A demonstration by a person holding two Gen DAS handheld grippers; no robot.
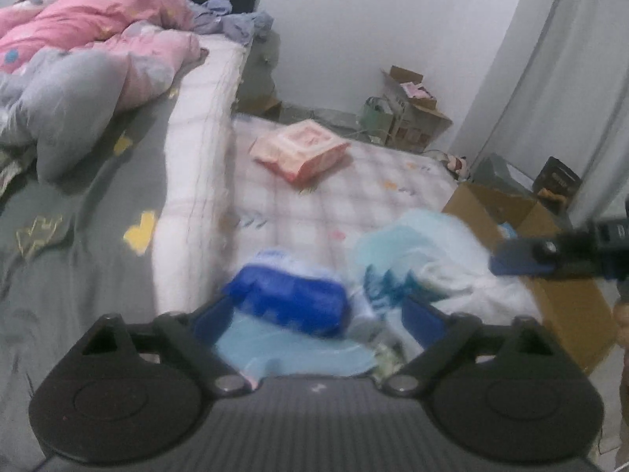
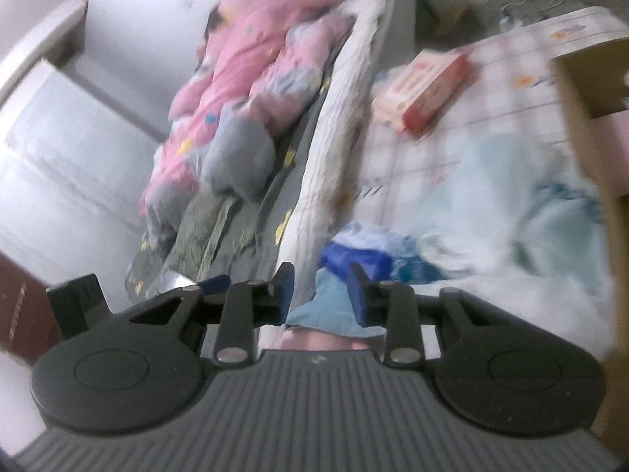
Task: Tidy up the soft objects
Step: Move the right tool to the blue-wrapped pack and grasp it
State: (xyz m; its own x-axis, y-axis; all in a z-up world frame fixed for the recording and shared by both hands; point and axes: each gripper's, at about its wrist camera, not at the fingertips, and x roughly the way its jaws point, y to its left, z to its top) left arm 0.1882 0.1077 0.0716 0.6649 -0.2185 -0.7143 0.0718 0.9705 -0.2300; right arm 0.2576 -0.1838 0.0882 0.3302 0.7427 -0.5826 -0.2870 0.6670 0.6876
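Note:
My left gripper (image 1: 318,314) stands open wide over a checked mat (image 1: 354,181) on the floor. A dark blue soft pack (image 1: 291,299) lies in the gap between its blue pads, with no clear contact. Pale blue and white soft packs (image 1: 416,247) are heaped just right of it. A pink pack (image 1: 302,149) lies farther off on the mat. My right gripper (image 2: 321,295) has a narrow gap with nothing clamped; the dark blue pack (image 2: 354,259) and a light blue pack (image 2: 334,306) lie beyond it. In the left wrist view the right gripper (image 1: 523,259) hangs over the heap's right side.
An open cardboard box (image 1: 511,212) borders the mat on the right. A bed (image 1: 78,216) with a white mattress edge (image 1: 196,157) borders it on the left, and a person lies there under a pink quilt (image 1: 98,19). Boxes and bags (image 1: 409,110) crowd the far corner by a curtain.

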